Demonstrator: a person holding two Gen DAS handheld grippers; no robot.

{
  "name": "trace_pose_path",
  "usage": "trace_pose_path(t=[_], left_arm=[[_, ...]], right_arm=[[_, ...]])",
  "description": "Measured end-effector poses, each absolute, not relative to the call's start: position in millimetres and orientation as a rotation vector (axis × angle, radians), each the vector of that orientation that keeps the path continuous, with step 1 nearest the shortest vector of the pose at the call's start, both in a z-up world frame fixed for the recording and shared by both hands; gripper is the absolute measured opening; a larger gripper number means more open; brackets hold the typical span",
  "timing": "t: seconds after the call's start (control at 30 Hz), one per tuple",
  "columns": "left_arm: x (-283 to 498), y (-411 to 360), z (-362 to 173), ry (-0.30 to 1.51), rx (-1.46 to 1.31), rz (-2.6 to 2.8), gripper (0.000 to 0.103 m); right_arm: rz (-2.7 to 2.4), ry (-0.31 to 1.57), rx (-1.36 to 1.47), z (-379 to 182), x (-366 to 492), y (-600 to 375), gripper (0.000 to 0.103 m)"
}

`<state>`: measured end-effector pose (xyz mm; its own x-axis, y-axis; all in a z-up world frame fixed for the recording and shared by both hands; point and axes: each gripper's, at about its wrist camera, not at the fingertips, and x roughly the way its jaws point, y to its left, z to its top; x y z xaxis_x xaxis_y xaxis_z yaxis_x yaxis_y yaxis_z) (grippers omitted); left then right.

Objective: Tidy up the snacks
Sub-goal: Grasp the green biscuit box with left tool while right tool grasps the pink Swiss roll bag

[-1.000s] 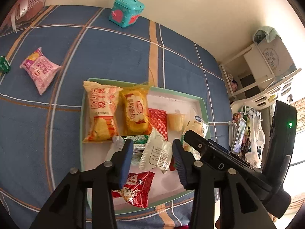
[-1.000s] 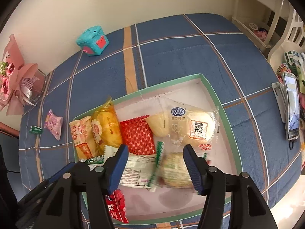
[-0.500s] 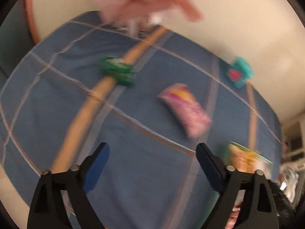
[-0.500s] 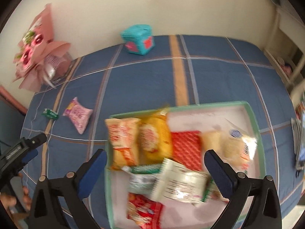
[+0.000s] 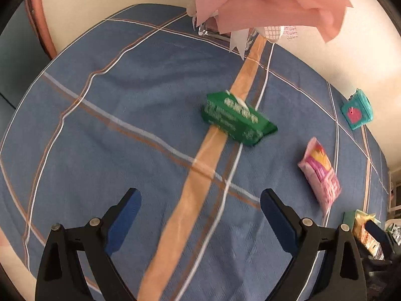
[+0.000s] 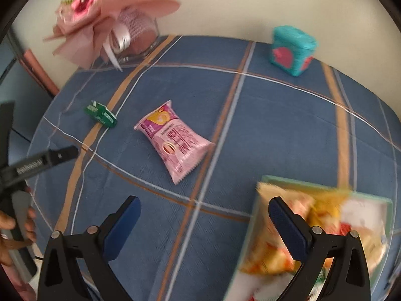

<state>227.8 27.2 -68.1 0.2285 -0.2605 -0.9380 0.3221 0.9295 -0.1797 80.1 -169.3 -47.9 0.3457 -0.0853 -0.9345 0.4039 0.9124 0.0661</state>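
Observation:
A small green snack packet (image 5: pixel 235 119) lies on the orange stripe of the blue checked tablecloth, ahead of my left gripper (image 5: pixel 199 195), which stands open with only cloth between its fingers. A pink snack bag (image 5: pixel 320 175) lies to its right. In the right wrist view the same pink bag (image 6: pixel 175 140) sits ahead of my right gripper (image 6: pixel 204 202), which is open and holds nothing, and the green packet (image 6: pixel 100 114) lies farther left. The teal-rimmed tray (image 6: pixel 325 184), blurred and full of snack bags, is at the lower right, behind the right finger.
A pink bouquet in a glass vase (image 6: pixel 107 20) stands at the table's far left corner by the wall. A teal box with red hearts (image 6: pixel 292 47) sits at the back. A person's hand (image 6: pixel 15 228) holds the left gripper's handle at the left edge.
Both grippers have swung left, away from above the tray, and their jaws have opened wide. The left view now faces the green packet, the right view the pink bag.

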Motion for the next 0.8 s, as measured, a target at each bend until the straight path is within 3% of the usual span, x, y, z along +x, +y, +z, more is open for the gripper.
trace_pose_path(t=[0.47, 0.53, 0.6, 0.73, 0.8], left_arm=[[275, -38, -72, 1.215, 0.366, -0.567, 0.096], [279, -42, -76, 1.216, 0.379, -0.573, 0.096], [285, -48, -81, 1.232, 0.37, -0.585, 0.095], [292, -53, -87, 1.261, 0.331, -0.612, 0.075], [293, -54, -87, 1.264, 0.322, -0.608, 0.072]], right_arm=[[-0.263, 1.293, 0.124, -90, 171, -165, 0.101], [-0.254, 1.298, 0.107, -92, 176, -164, 0.096], [-0.241, 1.299, 0.106, -92, 180, -163, 0.085], [-0.233, 1.304, 0.12, -93, 181, -162, 0.059], [-0.231, 1.309, 0.123, -93, 180, -161, 0.049]])
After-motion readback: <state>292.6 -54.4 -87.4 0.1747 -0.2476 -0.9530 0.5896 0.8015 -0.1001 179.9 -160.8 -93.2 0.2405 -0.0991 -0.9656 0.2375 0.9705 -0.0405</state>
